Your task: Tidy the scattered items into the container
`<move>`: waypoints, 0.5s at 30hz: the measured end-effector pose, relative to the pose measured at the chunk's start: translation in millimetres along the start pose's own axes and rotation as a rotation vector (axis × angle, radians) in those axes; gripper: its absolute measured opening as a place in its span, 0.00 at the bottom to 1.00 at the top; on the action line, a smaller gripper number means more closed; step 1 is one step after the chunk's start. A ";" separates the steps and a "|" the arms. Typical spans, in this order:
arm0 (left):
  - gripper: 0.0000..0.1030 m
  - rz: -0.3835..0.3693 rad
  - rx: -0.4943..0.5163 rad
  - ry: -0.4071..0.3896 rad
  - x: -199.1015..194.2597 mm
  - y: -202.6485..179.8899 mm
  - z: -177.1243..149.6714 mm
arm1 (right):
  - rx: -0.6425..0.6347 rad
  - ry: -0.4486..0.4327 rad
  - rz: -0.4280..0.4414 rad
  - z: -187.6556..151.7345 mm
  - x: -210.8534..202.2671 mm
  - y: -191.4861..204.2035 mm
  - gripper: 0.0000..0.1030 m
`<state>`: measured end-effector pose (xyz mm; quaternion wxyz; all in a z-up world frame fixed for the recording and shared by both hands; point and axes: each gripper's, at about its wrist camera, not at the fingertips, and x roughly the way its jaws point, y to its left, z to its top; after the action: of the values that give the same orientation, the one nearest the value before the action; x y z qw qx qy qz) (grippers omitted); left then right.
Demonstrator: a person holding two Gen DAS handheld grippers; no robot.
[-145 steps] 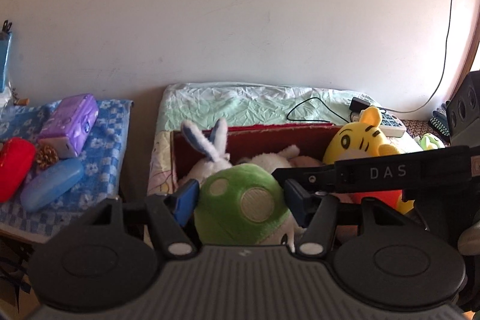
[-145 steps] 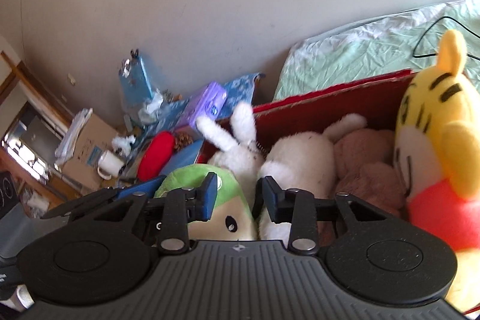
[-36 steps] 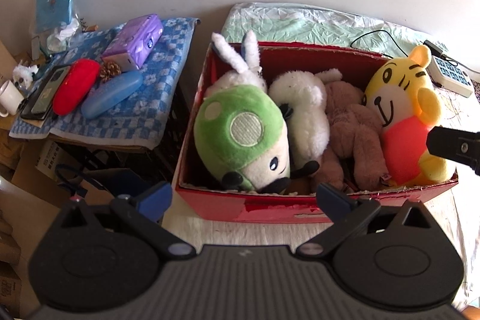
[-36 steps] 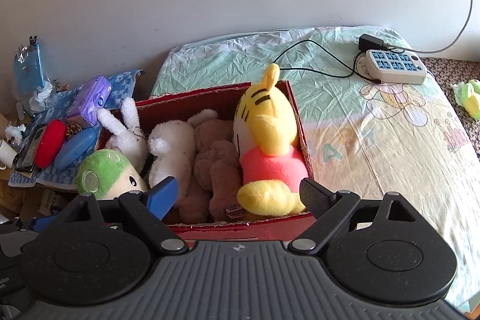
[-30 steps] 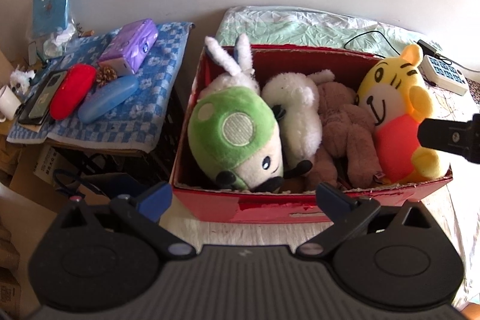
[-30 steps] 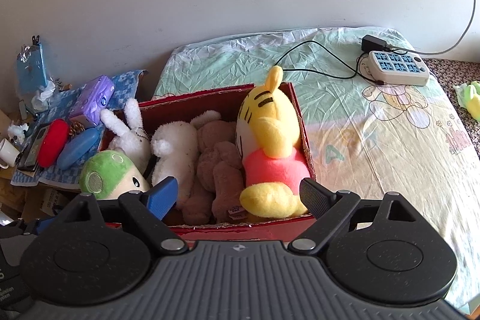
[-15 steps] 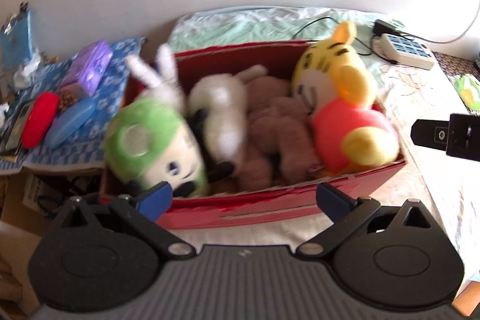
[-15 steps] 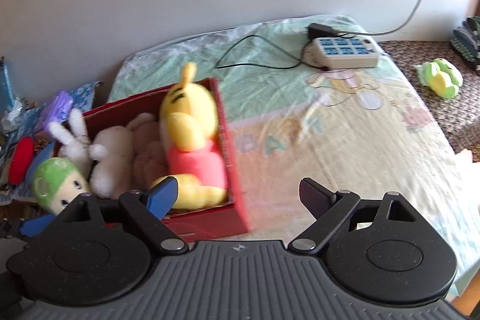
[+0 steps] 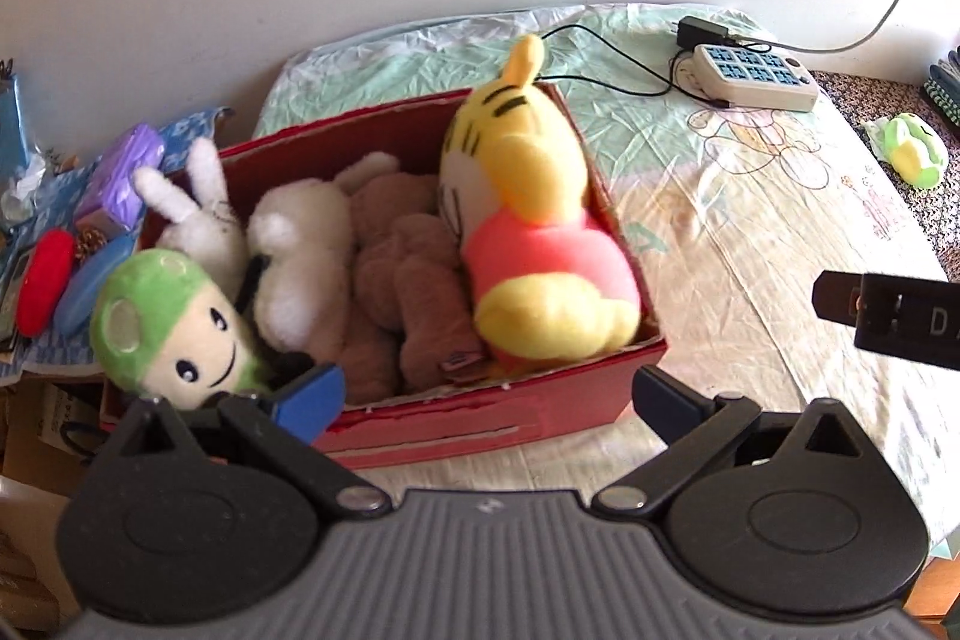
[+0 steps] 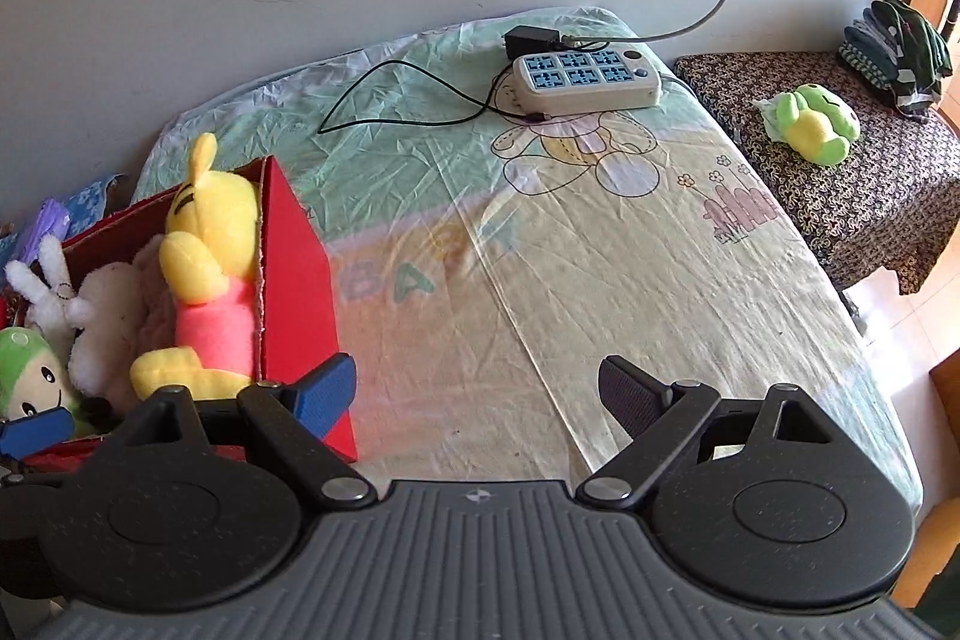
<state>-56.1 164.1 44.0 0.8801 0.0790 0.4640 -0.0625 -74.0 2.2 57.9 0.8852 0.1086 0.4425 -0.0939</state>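
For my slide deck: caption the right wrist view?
Open right gripper faces the bed; a green plush lies outside the red box.

Bright daylight — fisheye-bent edges, slight blur.

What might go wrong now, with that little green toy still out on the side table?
The green toy lies far beyond the open right tool, past the power strip and its black cable; a reach might snag them. The red box looks packed, with the yellow tiger piled high, so another toy may tumble out.
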 end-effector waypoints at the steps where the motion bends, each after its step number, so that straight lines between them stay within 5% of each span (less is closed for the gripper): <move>1: 0.99 -0.002 0.003 0.003 0.9 -3.3 0.3 | -0.001 0.002 -0.001 0.4 1.0 -2.2 0.88; 8: 0.99 0.030 -0.002 0.009 6.0 -8.2 4.1 | 0.007 0.013 0.030 6.1 8.8 -11.5 0.87; 15: 0.99 0.092 -0.095 0.024 6.5 24.2 2.2 | -0.082 -0.003 0.118 14.4 8.5 22.6 0.87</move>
<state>-46.2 187.2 41.9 0.8793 0.0591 0.4726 0.0010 -52.0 19.2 62.0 0.8936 0.0980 0.4374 -0.0236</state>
